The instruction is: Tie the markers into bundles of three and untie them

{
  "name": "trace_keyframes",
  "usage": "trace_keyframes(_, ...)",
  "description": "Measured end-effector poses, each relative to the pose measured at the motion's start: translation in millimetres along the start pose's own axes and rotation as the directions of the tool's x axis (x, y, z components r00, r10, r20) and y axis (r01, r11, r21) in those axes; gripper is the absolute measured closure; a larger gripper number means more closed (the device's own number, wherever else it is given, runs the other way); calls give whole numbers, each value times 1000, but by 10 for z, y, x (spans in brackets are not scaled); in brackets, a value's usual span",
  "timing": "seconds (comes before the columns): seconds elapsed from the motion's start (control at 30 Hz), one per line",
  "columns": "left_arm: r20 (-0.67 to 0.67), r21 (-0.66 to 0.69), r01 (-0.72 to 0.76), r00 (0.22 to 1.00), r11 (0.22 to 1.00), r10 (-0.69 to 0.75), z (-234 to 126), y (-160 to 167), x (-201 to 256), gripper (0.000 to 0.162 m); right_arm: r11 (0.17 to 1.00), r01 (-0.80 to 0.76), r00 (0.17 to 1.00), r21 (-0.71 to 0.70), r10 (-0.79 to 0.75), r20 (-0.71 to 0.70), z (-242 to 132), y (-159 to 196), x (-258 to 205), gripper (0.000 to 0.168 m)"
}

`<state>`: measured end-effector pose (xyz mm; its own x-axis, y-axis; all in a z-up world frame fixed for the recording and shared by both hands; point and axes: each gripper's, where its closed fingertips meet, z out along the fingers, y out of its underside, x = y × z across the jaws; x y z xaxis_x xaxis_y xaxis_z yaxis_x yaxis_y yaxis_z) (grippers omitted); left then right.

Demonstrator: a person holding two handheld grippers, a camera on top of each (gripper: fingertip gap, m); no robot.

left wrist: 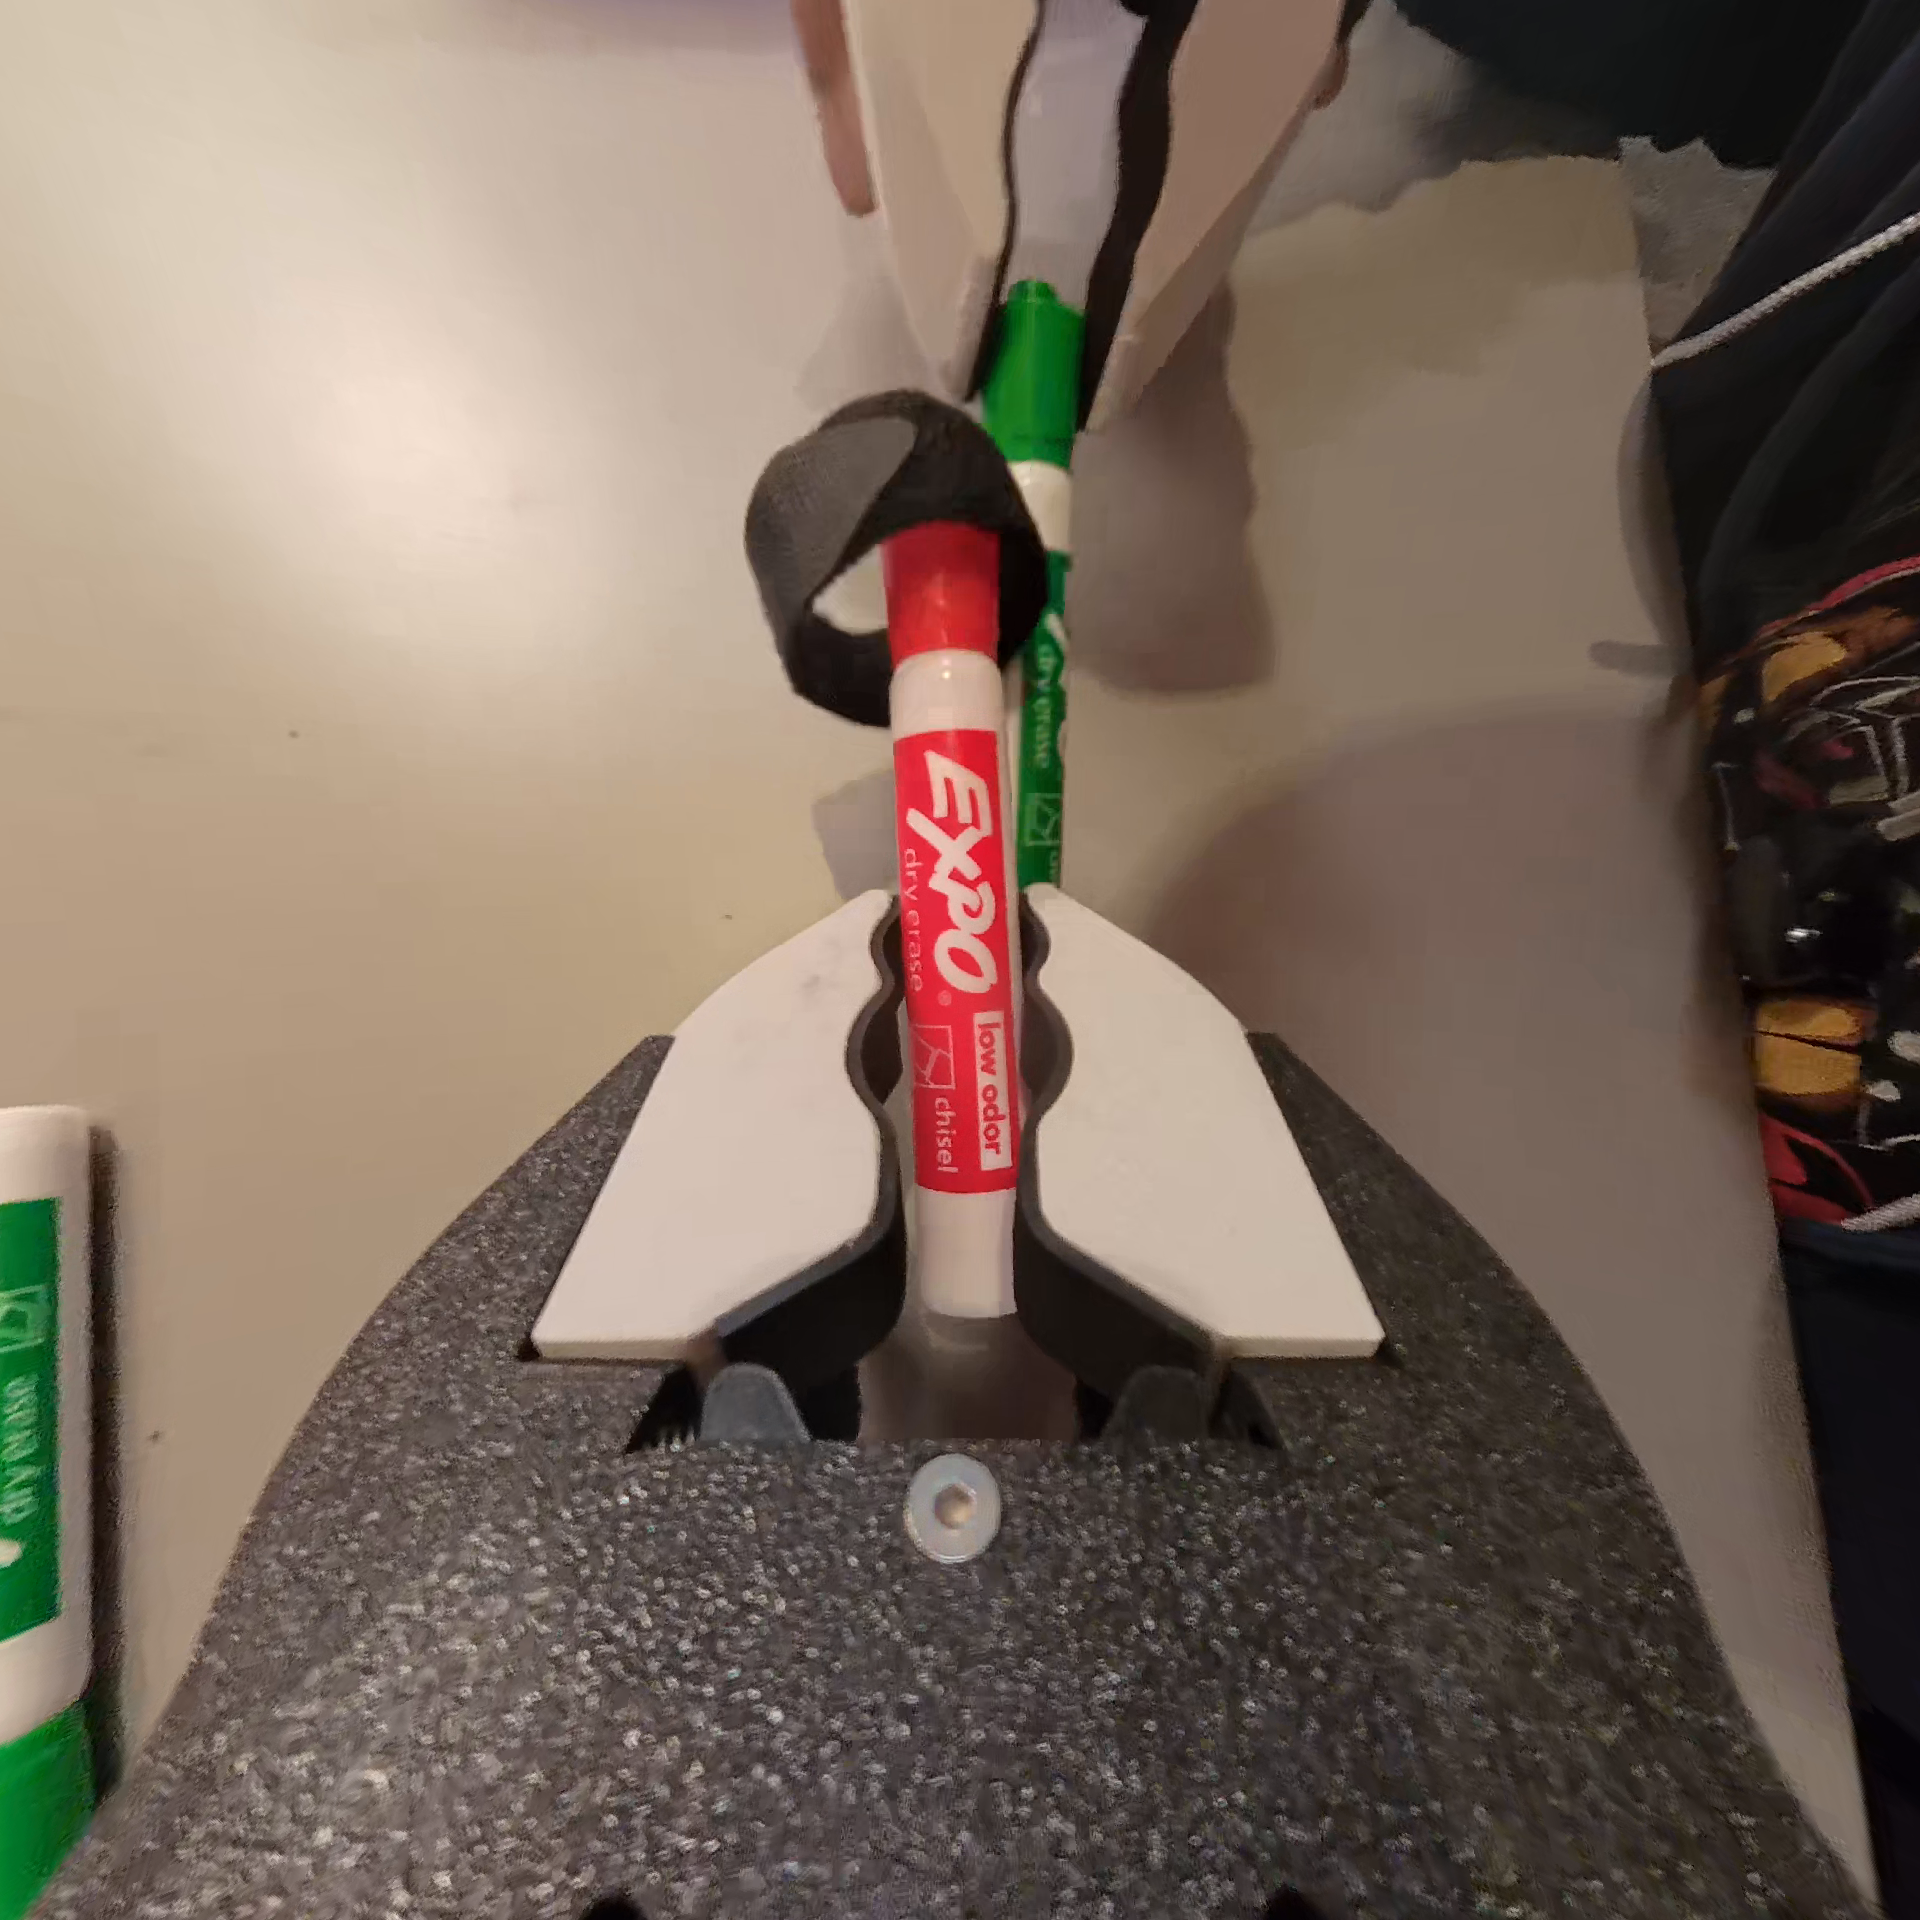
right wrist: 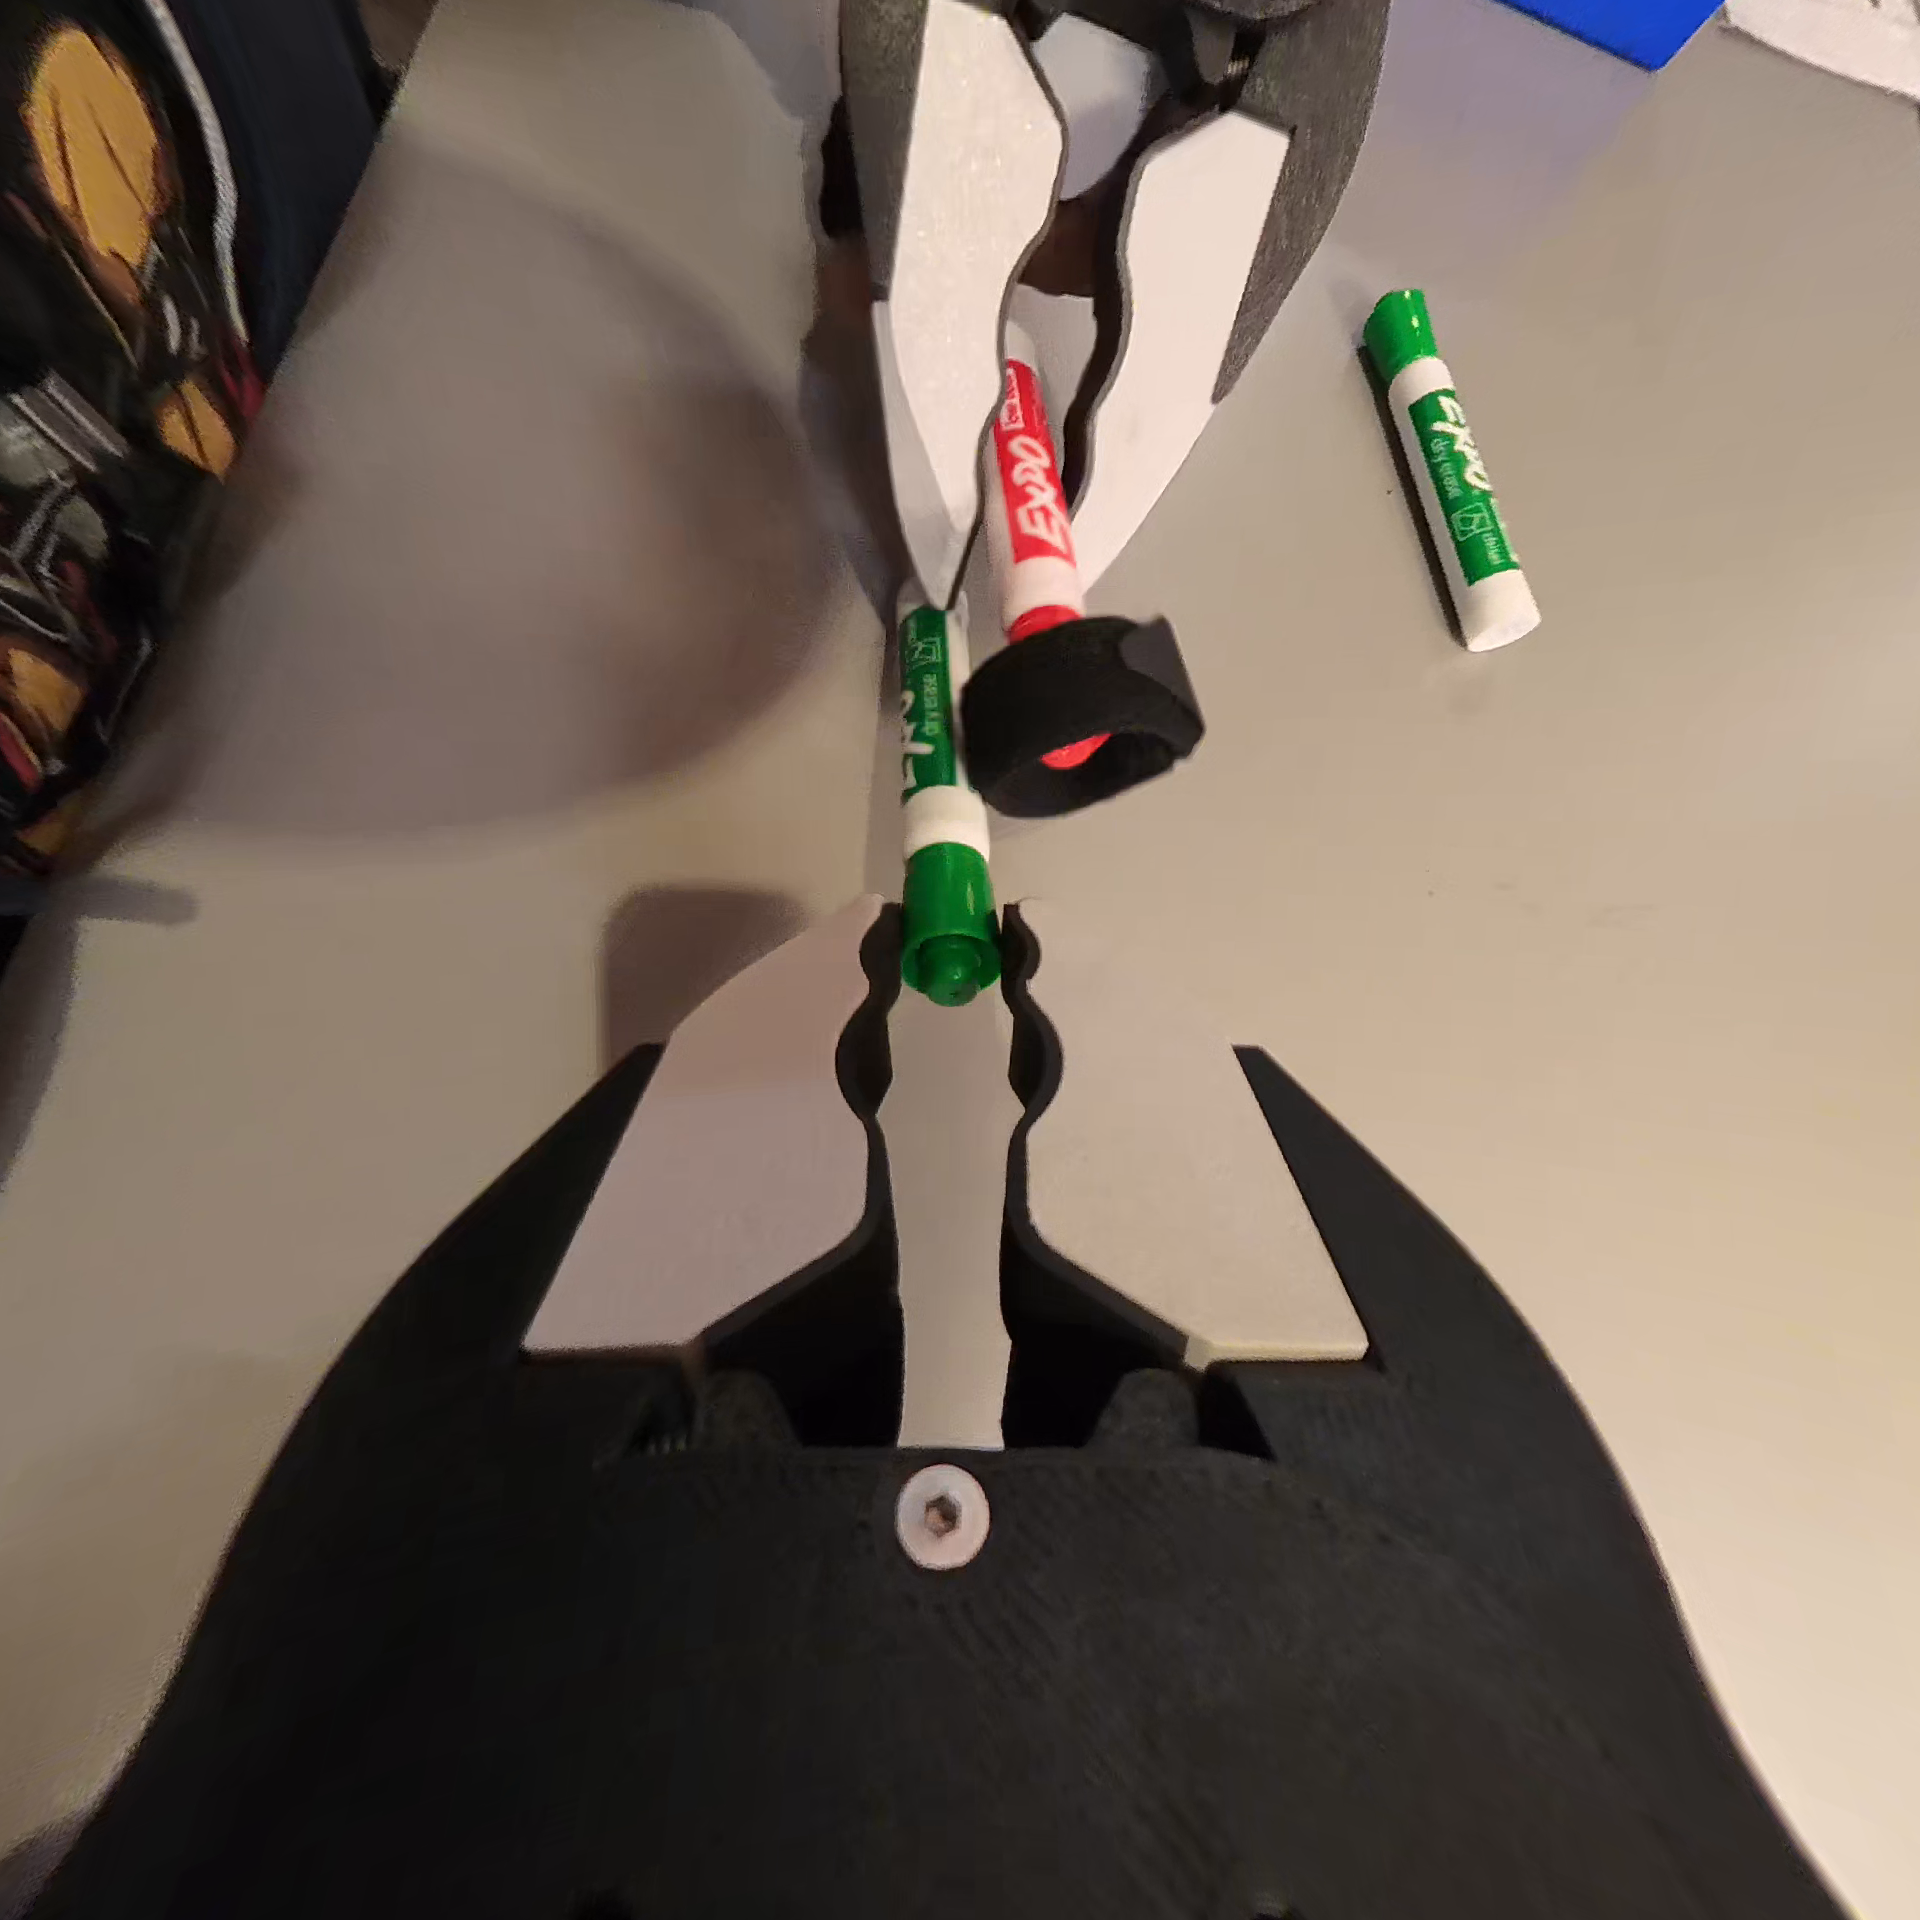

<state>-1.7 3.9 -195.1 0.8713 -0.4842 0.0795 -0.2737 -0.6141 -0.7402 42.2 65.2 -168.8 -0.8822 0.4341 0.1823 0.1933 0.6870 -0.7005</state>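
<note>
The left gripper (left wrist: 961, 914) clamps the red marker (left wrist: 951, 914), its cap inside the black strap loop (left wrist: 894, 540). Right of the loop, the right gripper (right wrist: 948, 925) pinches the green marker (right wrist: 935, 790) by its cap alone; that thin hold could let it pivot or slip. A second green marker (right wrist: 1449, 468) lies on the table (right wrist: 1558, 935), further right.

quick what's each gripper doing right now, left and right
Left gripper: closed on the red marker, whose cap sits in the black strap loop.
Right gripper: closed on the cap of a green marker.
</note>
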Motion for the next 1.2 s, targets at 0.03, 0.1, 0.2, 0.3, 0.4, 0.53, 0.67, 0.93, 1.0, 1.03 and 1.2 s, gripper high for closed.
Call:
trace_keyframes(0.03,24,19,-4,1000,1000,3,-14,-7,-38,144,1000,17,1000,-10,-17,-17,-20,2,8,150)
trace_keyframes(0.1,41,57,-6,999,998,3,-36,-29,-66,144,999,45,998,-17,-45,-41,-52,-20,14,150)
trace_keyframes(0.2,59,66,-16,998,998,12,-28,-38,-84,144,998,66,997,-16,-67,-43,-52,-51,-4,150)
trace_keyframes(0.3,33,68,-9,999,998,6,-3,-48,-50,144,996,87,995,-12,-87,-47,-49,-90,-14,150)
trace_keyframes(0.4,38,48,-15,999,999,13,28,-31,-54,144,994,111,993,-7,-111,-51,-81,-161,-17,150)
trace_keyframes(0.53,36,59,-12,999,998,10,45,-56,-66,144,991,133,989,-3,-133,-60,-112,-235,8,150)
trace_keyframes(0.67,43,135,12,999,991,-18,20,-129,-112,144,991,125,991,50,-123,-52,-148,-309,6,150)
trace_keyframes(0.93,55,123,14,998,992,-21,21,-112,-133,144,987,63,998,149,-63,-6,-272,-403,-7,150)
trace_keyframes(1.0,54,131,12,998,991,-20,13,-122,-134,144,984,46,999,171,-46,0,-305,-411,-4,150)
trace_keyframes(1.03,56,139,14,998,990,-22,9,-130,-140,144,982,38,999,184,-40,3,-323,-422,-5,150)
trace_keyframes(1.2,50,138,25,998,990,-32,21,-111,-130,144,951,-23,1000,308,22,7,-529,-586,45,150)
